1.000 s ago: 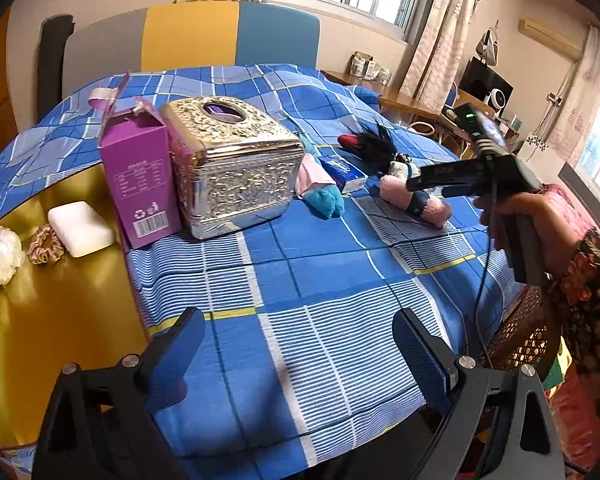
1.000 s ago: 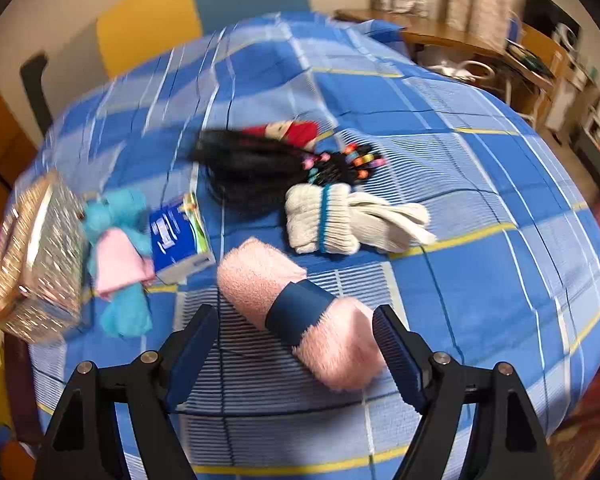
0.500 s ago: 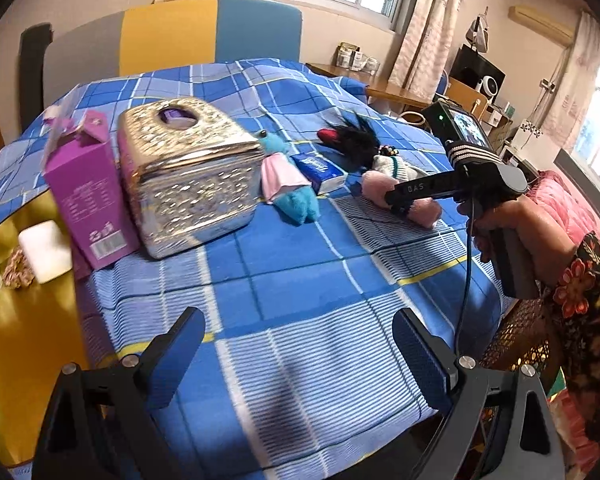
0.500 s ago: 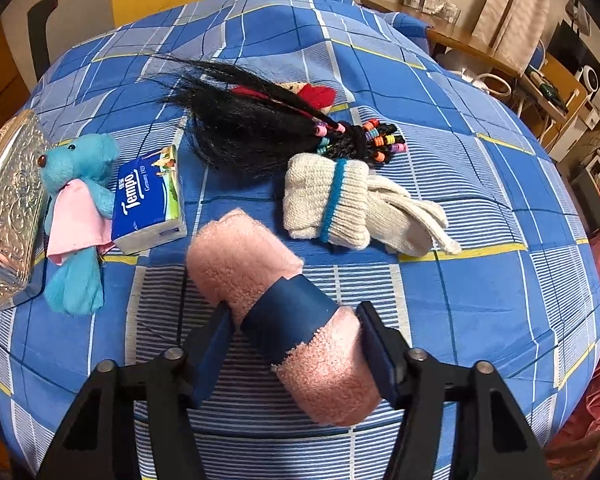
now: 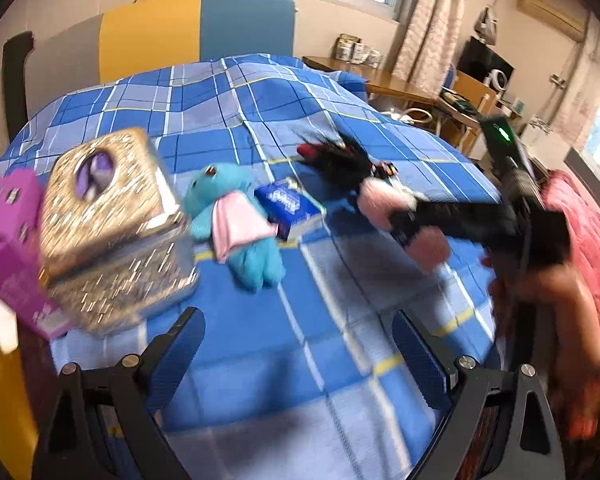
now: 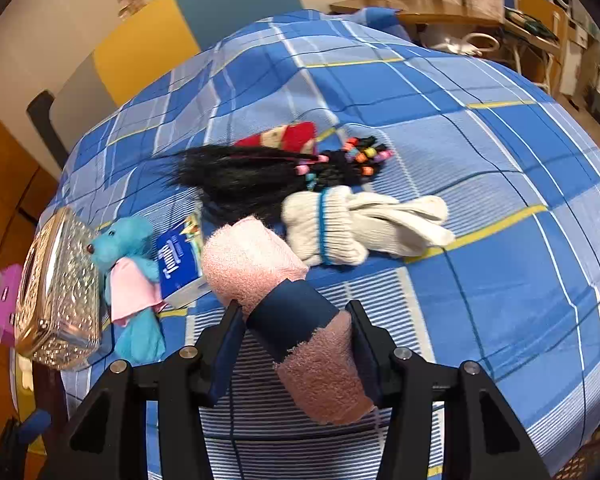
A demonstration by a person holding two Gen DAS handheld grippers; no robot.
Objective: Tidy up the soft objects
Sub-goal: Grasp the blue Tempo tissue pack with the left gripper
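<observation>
Right gripper clamped on the rolled pink towel at its navy band, both fingers pressed against the roll, which lies slantwise on the blue checked tablecloth. At 1 o'clock of the towel, touching or nearly so, a cream knit glove; at 12 o'clock, a black hairpiece with coloured beads. At 9 o'clock, a blue tissue pack, then a blue plush toy against an ornate metal box. Left gripper spread wide, holding nothing, hovering over bare cloth at 6 o'clock of the plush.
</observation>
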